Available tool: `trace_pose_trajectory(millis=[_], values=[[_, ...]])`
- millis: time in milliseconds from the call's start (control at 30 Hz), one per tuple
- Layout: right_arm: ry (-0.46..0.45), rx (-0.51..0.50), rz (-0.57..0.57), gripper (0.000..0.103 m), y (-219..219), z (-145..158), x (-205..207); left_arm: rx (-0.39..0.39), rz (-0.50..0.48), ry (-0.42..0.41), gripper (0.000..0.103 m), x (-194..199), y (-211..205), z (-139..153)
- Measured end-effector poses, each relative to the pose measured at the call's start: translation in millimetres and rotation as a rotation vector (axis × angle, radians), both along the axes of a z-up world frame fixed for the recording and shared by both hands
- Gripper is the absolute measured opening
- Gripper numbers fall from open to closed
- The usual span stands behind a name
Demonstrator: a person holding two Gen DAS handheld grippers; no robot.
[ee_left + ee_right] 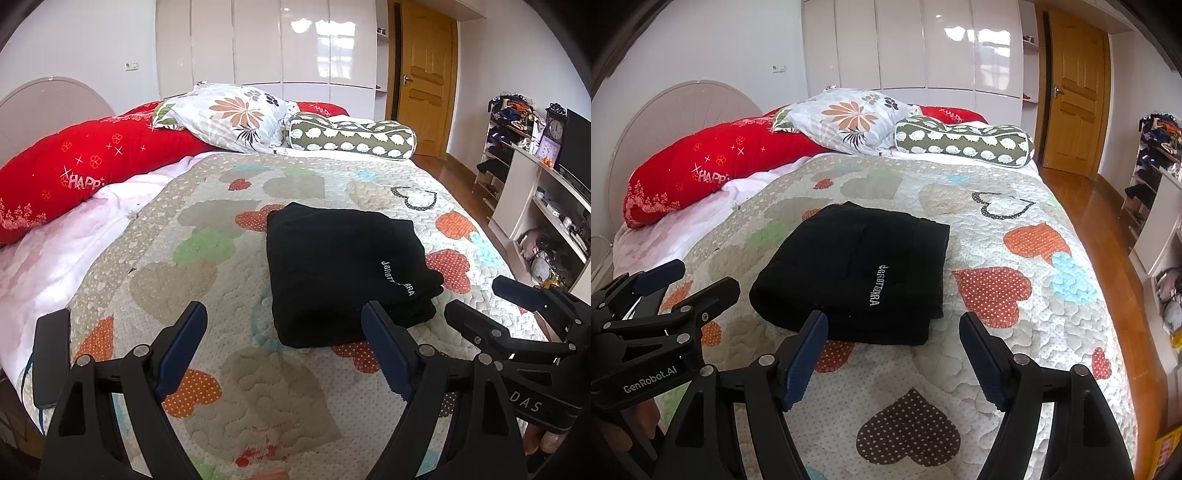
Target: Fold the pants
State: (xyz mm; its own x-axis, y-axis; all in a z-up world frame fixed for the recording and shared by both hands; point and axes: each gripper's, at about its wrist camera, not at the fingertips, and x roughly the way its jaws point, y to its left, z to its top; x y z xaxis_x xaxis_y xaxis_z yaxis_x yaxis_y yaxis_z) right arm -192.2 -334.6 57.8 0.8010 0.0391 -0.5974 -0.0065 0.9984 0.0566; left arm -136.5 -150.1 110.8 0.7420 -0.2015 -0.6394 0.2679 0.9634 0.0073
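The black pants point(340, 273) lie folded into a compact rectangle on the heart-patterned quilt point(236, 369), white lettering on top. They also show in the right wrist view point(860, 273). My left gripper point(282, 321) is open and empty, held above the quilt just in front of the pants' near edge. My right gripper point(894, 332) is open and empty, also just in front of the pants. The right gripper shows at the right of the left wrist view point(491, 302); the left gripper shows at the left of the right wrist view point(698, 280).
A red bolster point(85, 166), a floral pillow point(229, 118) and a green roll pillow point(351, 136) lie at the bed's head. White wardrobes point(266, 40) and a wooden door point(424, 74) stand behind. Shelves point(539, 192) with clutter stand right of the bed.
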Motion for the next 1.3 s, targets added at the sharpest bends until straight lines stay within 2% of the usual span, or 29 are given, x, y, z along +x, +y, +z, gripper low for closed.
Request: trace_pose_trajectory(millis=[1300], values=[[0.036,-0.001,0.005,0.077,-1.9,-10.2,7.5,0.001,-0.006,0.011,0.086,3.4,0.4,-5.8]])
